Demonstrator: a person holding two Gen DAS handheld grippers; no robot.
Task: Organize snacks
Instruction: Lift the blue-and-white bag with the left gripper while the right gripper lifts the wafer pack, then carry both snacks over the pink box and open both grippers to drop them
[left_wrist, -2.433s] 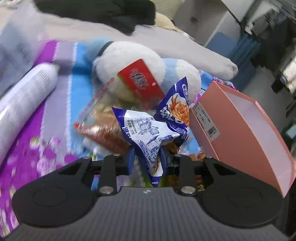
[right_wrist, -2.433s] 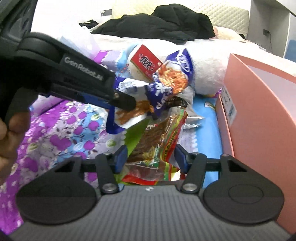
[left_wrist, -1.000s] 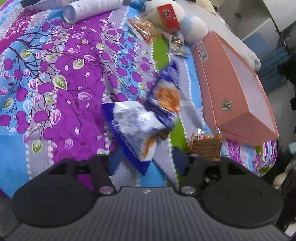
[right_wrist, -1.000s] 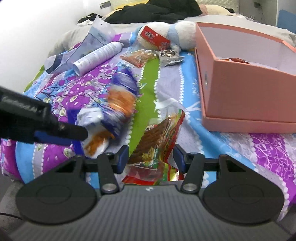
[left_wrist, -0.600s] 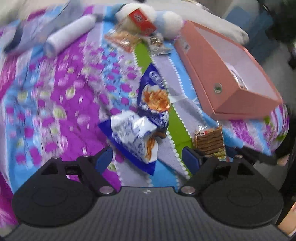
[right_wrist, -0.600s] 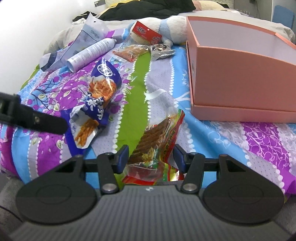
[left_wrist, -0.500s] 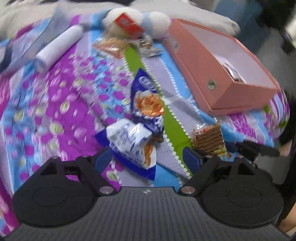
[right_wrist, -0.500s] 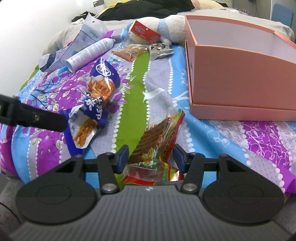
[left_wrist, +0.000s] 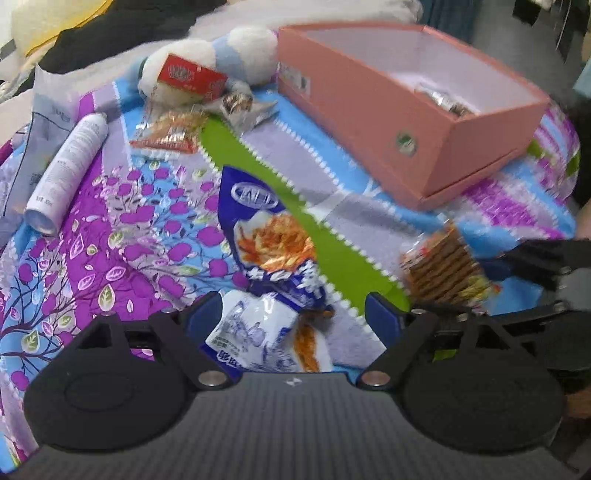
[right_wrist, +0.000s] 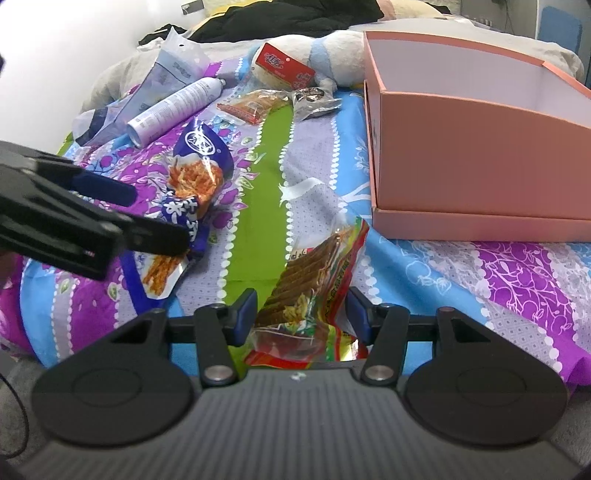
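My left gripper (left_wrist: 293, 310) is open just above two joined snack bags on the flowered bedspread: a purple-blue bag (left_wrist: 266, 236) and a white-blue one (left_wrist: 258, 332). The pads touch neither bag. In the right wrist view the left gripper (right_wrist: 157, 218) hovers over the same bags (right_wrist: 199, 166). My right gripper (right_wrist: 300, 314) is shut on a red-and-yellow biscuit packet (right_wrist: 314, 280), which is lifted off the bed near its front edge. The biscuit packet (left_wrist: 443, 269) also shows at the right of the left wrist view. An open pink box (right_wrist: 461, 147) stands to the right, with a silver packet (left_wrist: 443, 101) inside.
At the back lie a plush toy (left_wrist: 229, 51) with a red packet (left_wrist: 188, 75) on it, an orange snack bag (left_wrist: 170, 133) and a silver packet (left_wrist: 240, 107). A white spray can (left_wrist: 66, 166) and a plastic pouch (right_wrist: 173, 62) lie at the left. The bed's edge is close in front.
The left gripper opened and let go of the two blue bags, which now lie on the bedspread; its view rolled and shifted. The right gripper kept still with the biscuit packet.
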